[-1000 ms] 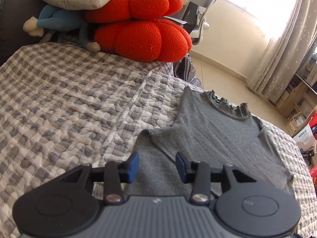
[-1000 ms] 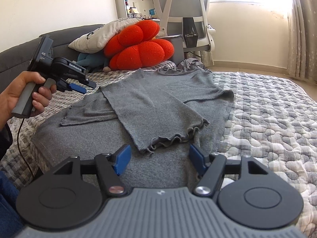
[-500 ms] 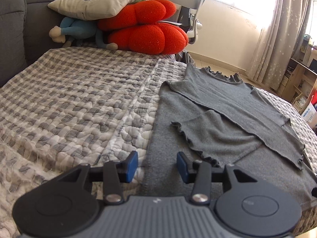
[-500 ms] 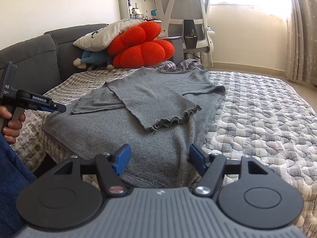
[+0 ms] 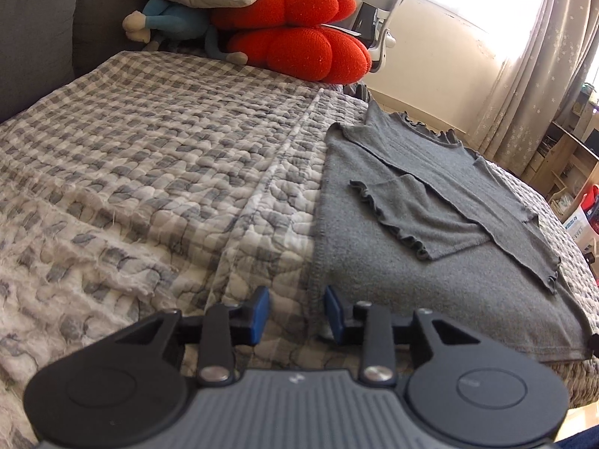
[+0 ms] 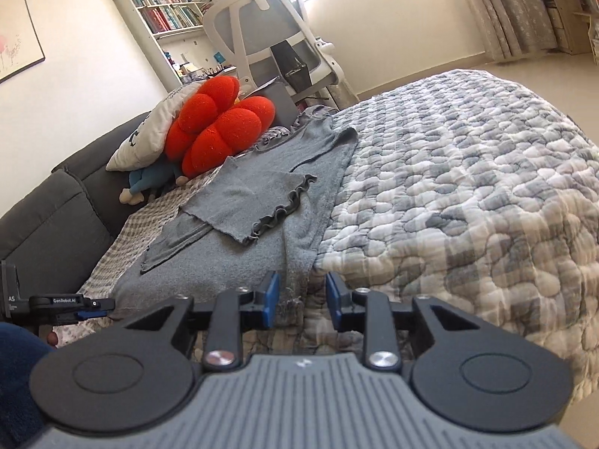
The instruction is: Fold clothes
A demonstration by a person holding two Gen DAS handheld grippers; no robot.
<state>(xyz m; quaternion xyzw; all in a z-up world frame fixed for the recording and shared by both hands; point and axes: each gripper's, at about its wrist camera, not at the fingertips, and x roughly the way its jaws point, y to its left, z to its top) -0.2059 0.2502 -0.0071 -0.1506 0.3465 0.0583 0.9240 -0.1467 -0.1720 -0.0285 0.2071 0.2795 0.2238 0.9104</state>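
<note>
The soft, limp grey knit top (image 6: 239, 254) should be pinched at its 2 near hem corners, where left gripper (image 5: 295, 312) and right gripper (image 6: 301, 301), jaws just narrowed, not yet clamping, straddle its edge.

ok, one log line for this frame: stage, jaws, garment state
stage: at hem corners | left gripper: jaws just closing, at near-left hem, no grip | right gripper: jaws just closing, hem corner between, no grip | grey top: flat on quilt, both sleeves folded in

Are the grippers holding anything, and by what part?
Nothing yet: left gripper and right gripper have just been closing, each around a hem corner of the top.
</note>
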